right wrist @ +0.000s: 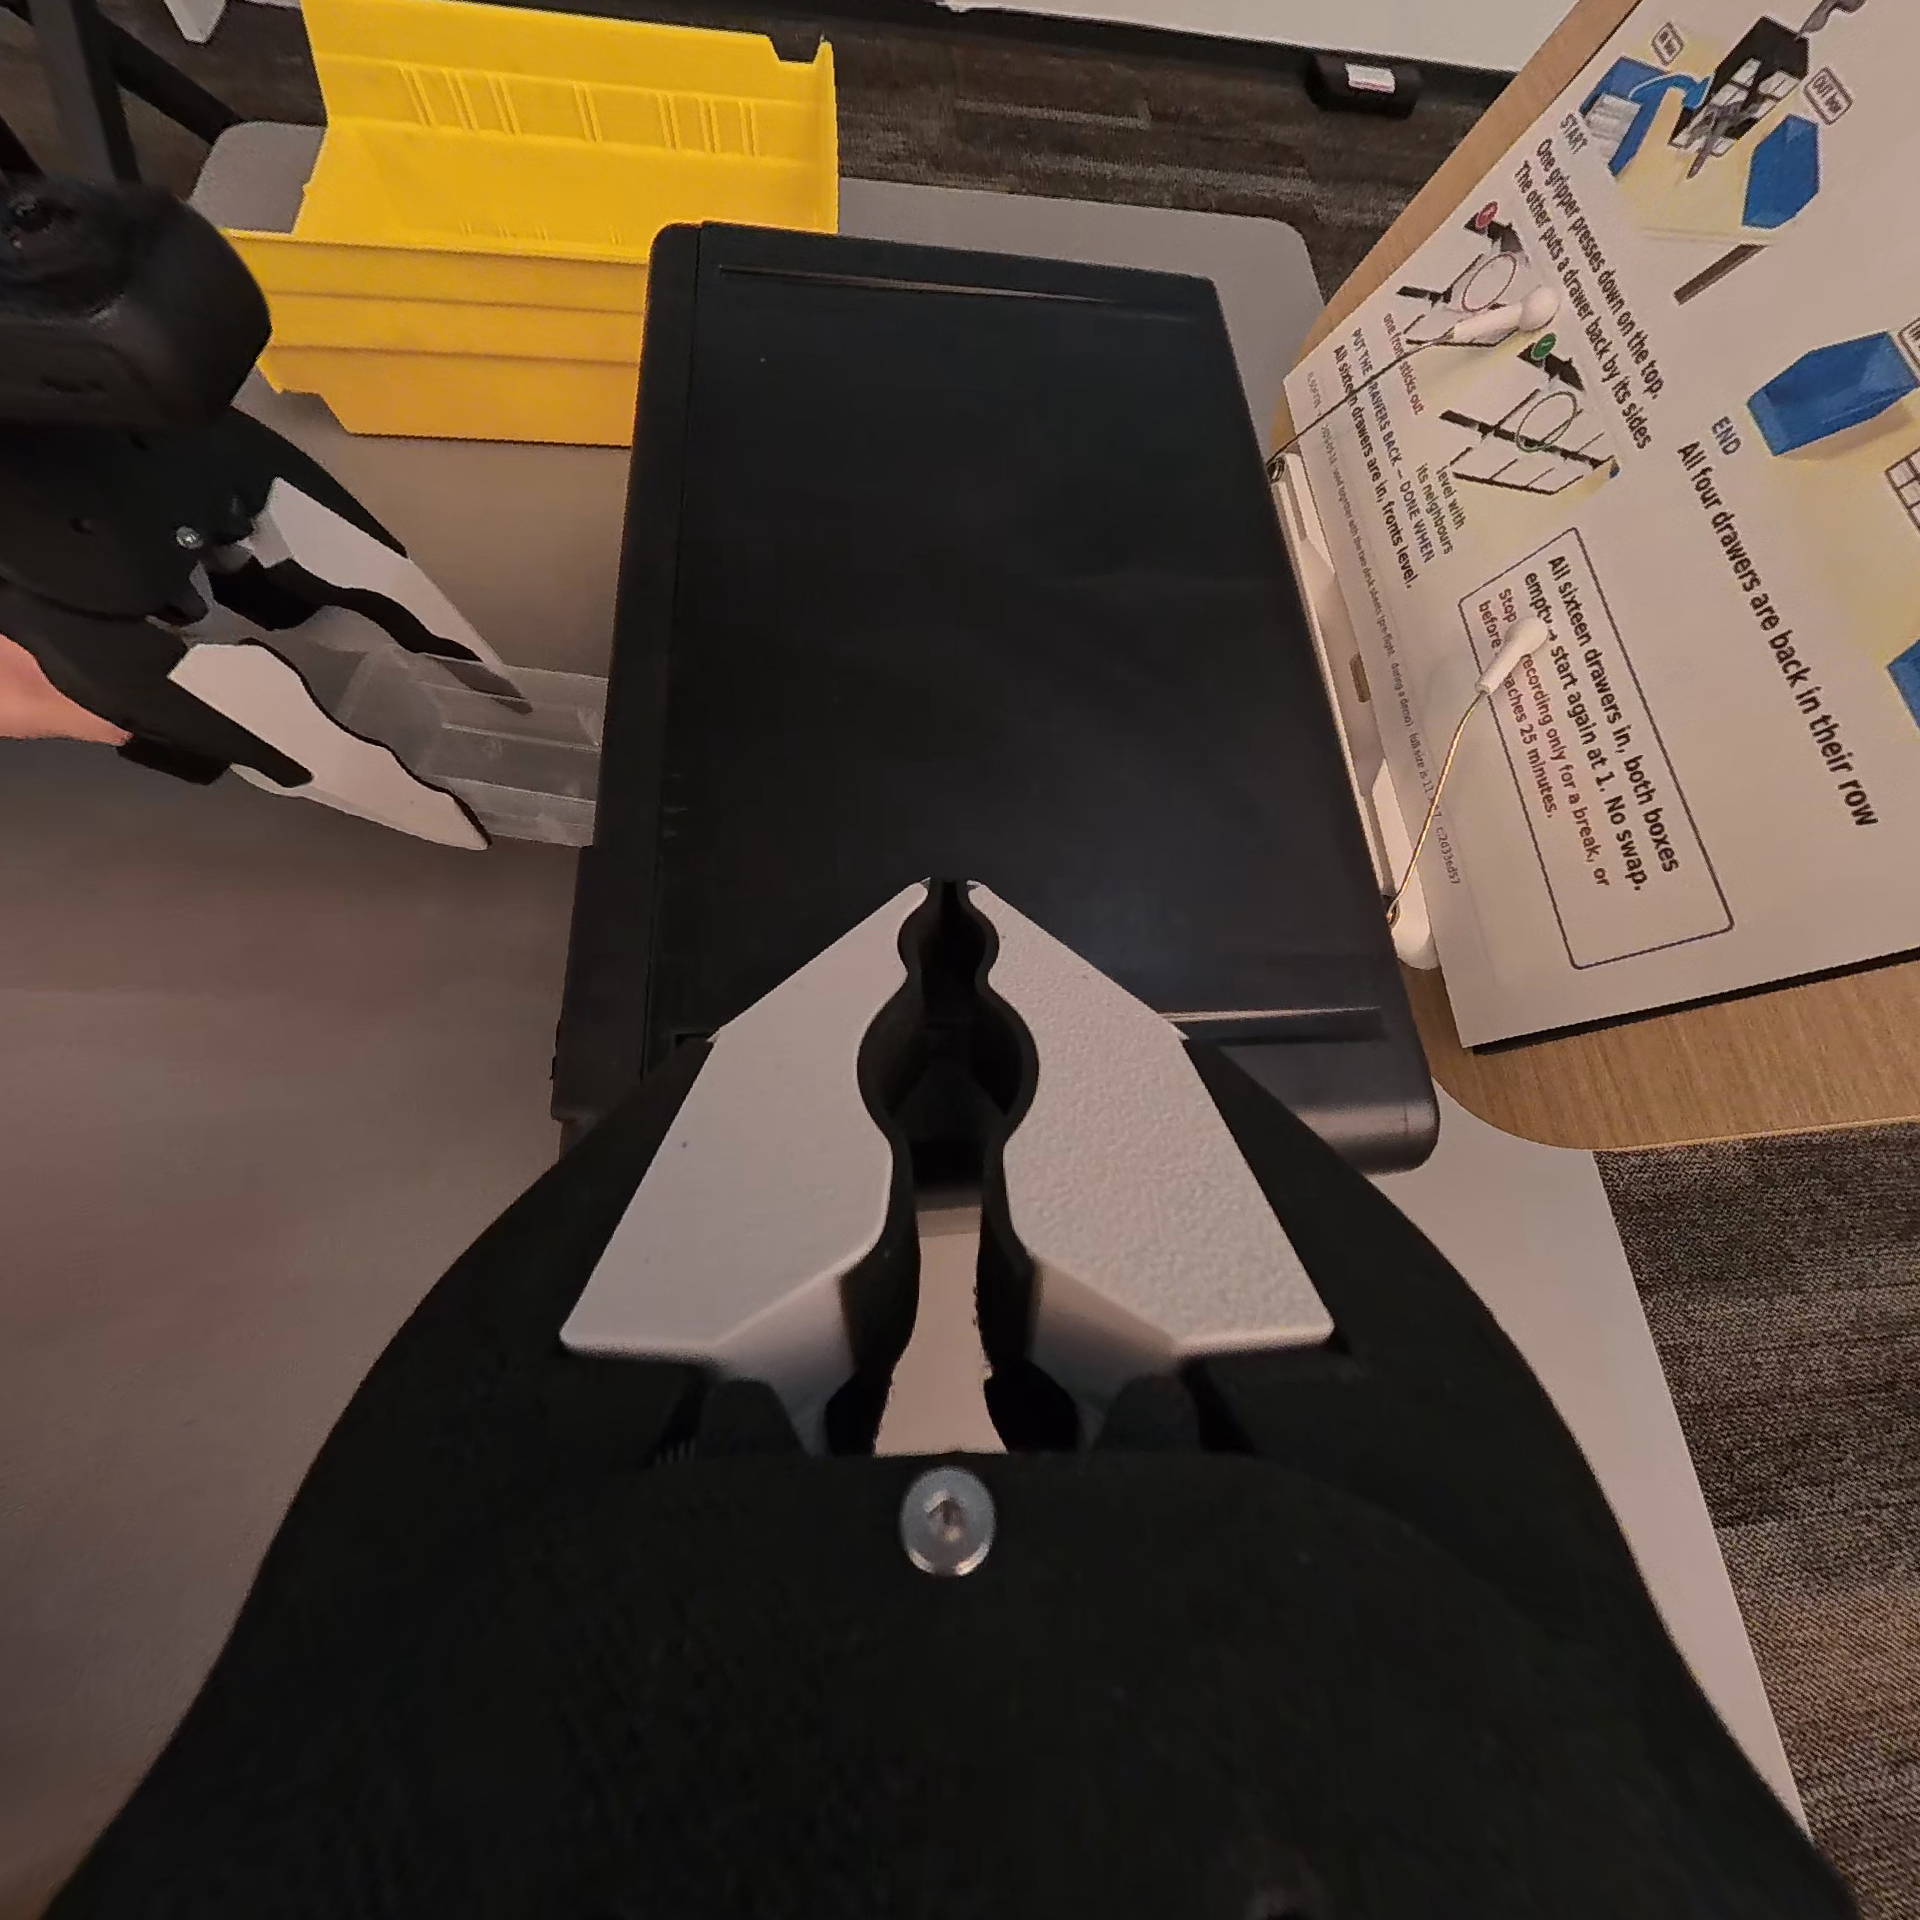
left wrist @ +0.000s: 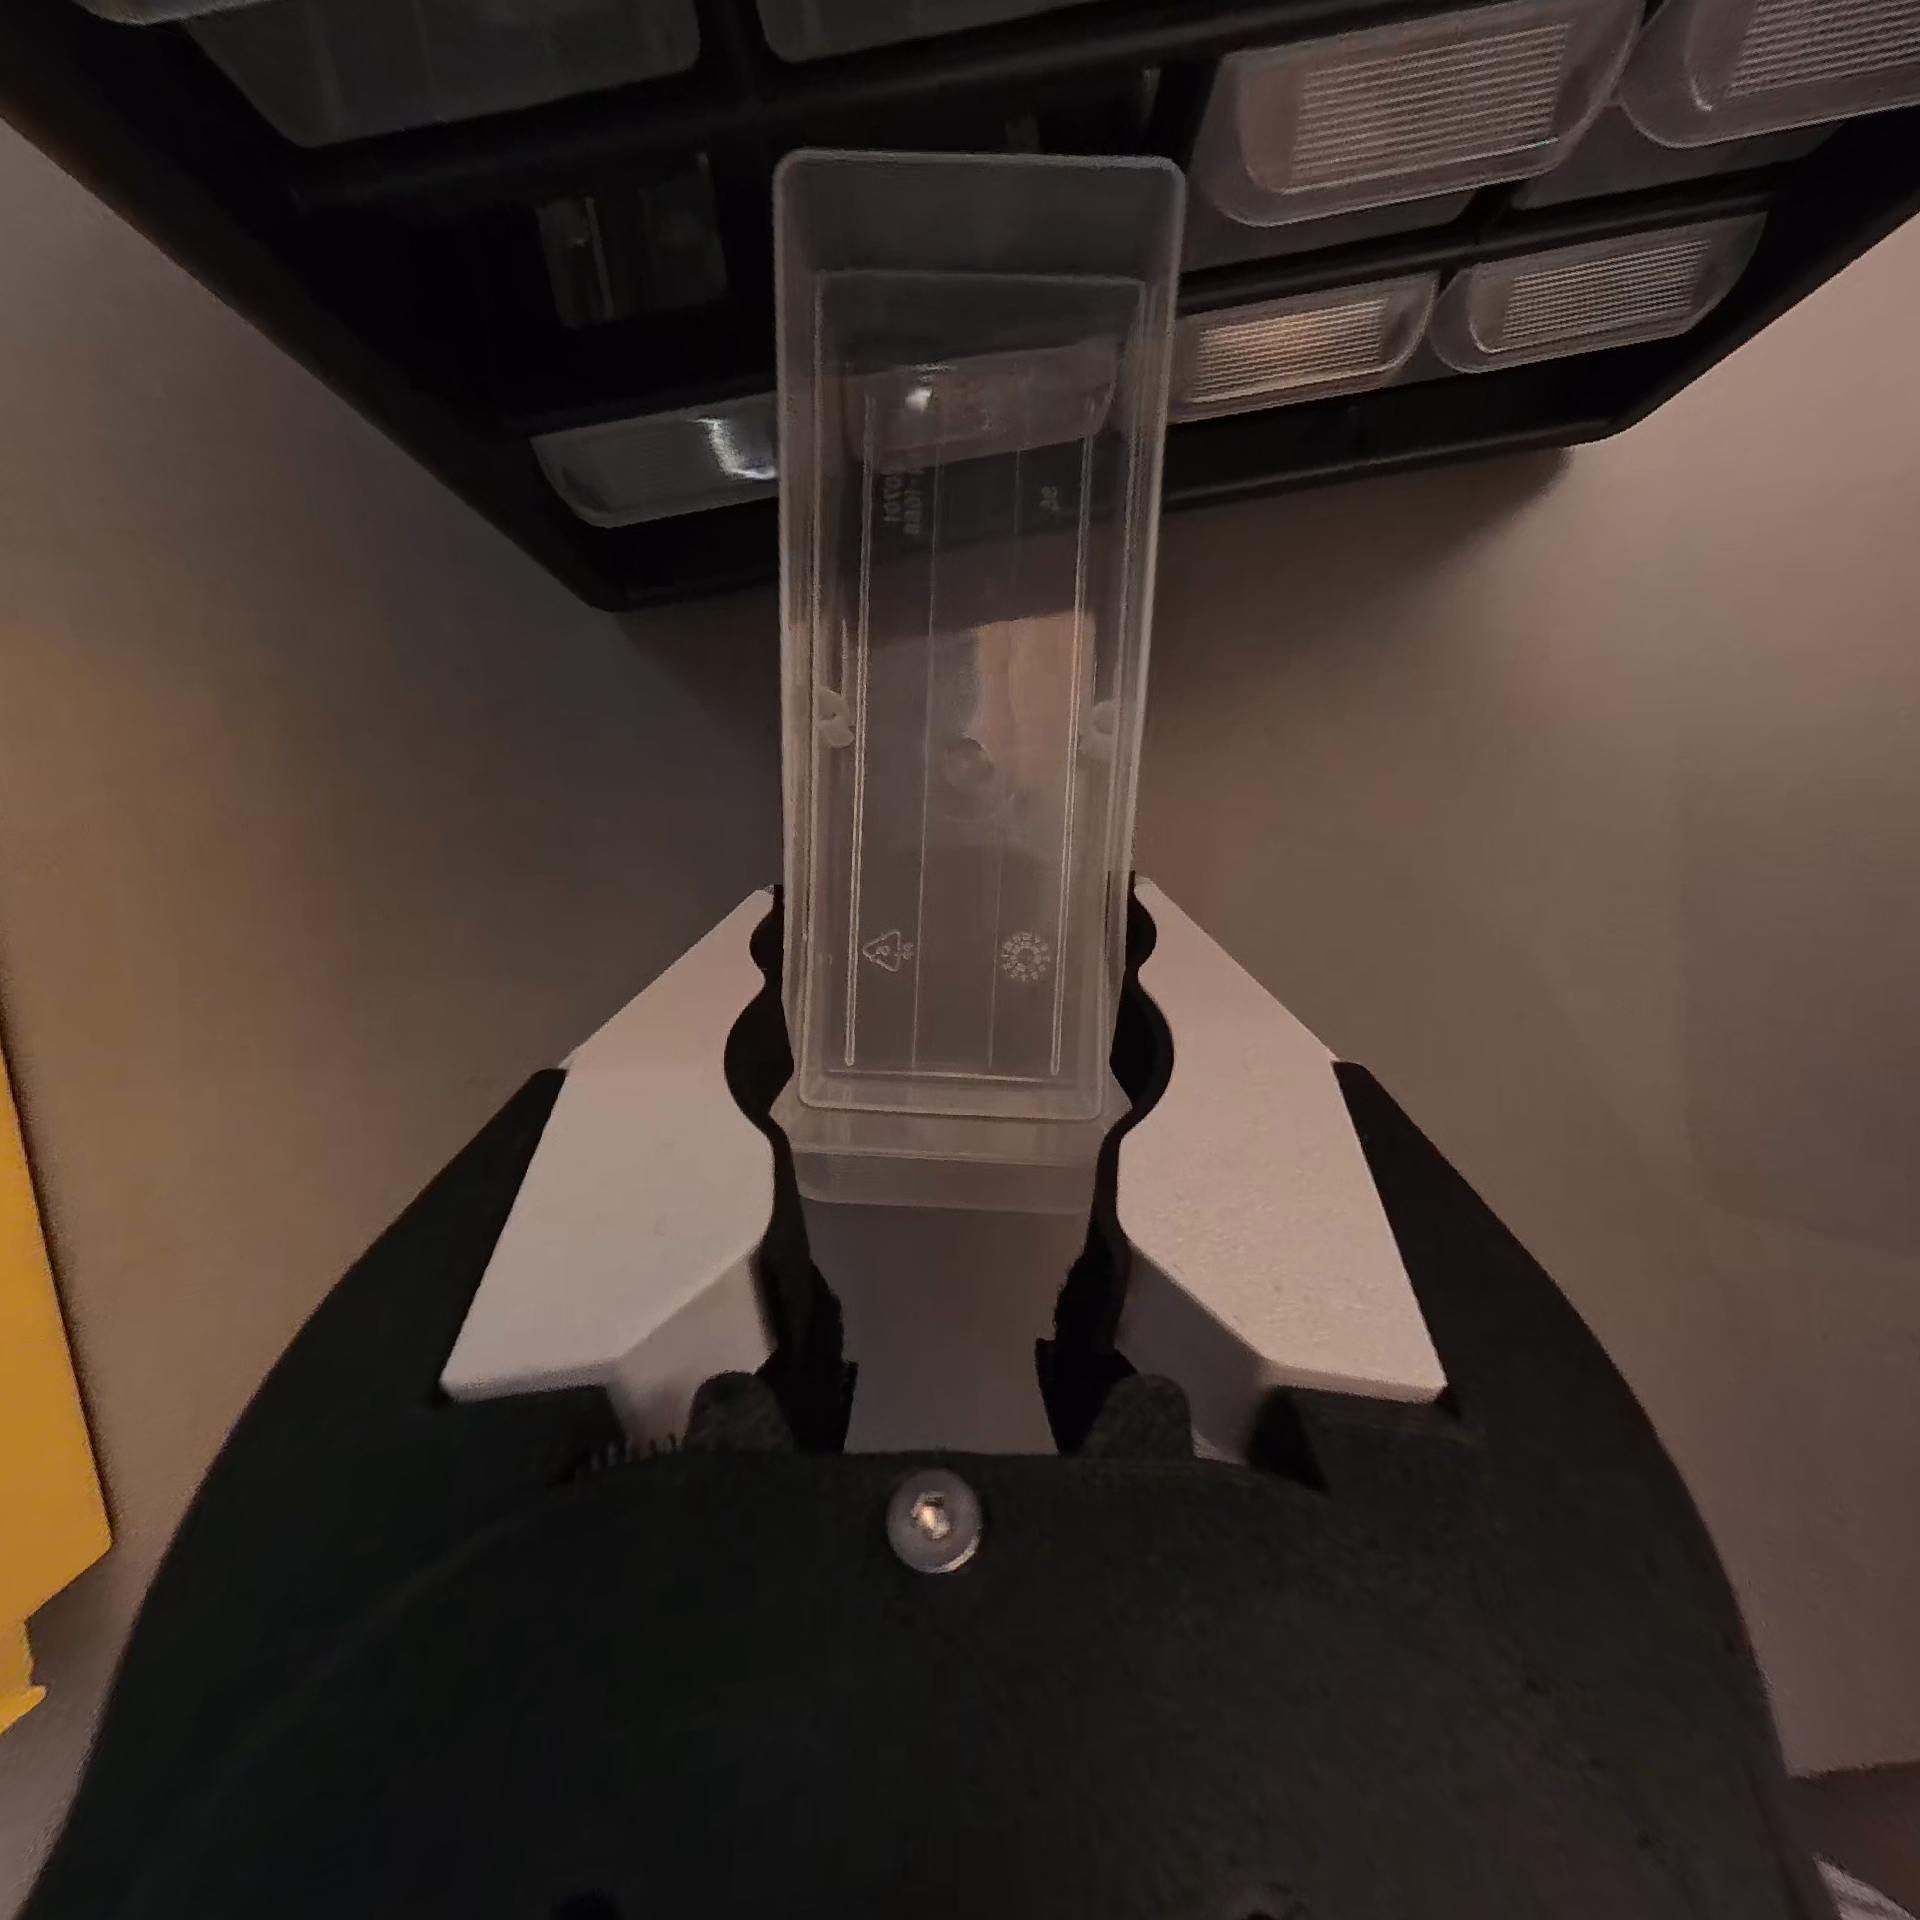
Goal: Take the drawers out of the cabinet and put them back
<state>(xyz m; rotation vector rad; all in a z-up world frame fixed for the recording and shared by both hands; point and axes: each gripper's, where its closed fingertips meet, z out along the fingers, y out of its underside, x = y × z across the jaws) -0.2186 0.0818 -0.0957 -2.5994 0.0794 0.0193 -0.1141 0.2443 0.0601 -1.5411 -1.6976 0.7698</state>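
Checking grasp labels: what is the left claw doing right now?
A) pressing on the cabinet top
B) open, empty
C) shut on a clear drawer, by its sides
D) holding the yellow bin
C: the left claw clamps the clear plastic drawer by its side walls, in front of the black drawer cabinet.

We see a clear, see-through drawer (left wrist: pixel 961 644) against a black cabinet (right wrist: pixel 997 623). Our grippers have white fingers (right wrist: pixel 758 1174) with black wavy pads on black bodies. A bright yellow bin (right wrist: pixel 540 229) sits on the pale grey table (right wrist: pixel 260 1039), beside a white sheet (right wrist: pixel 1683 623) with blue pictures.
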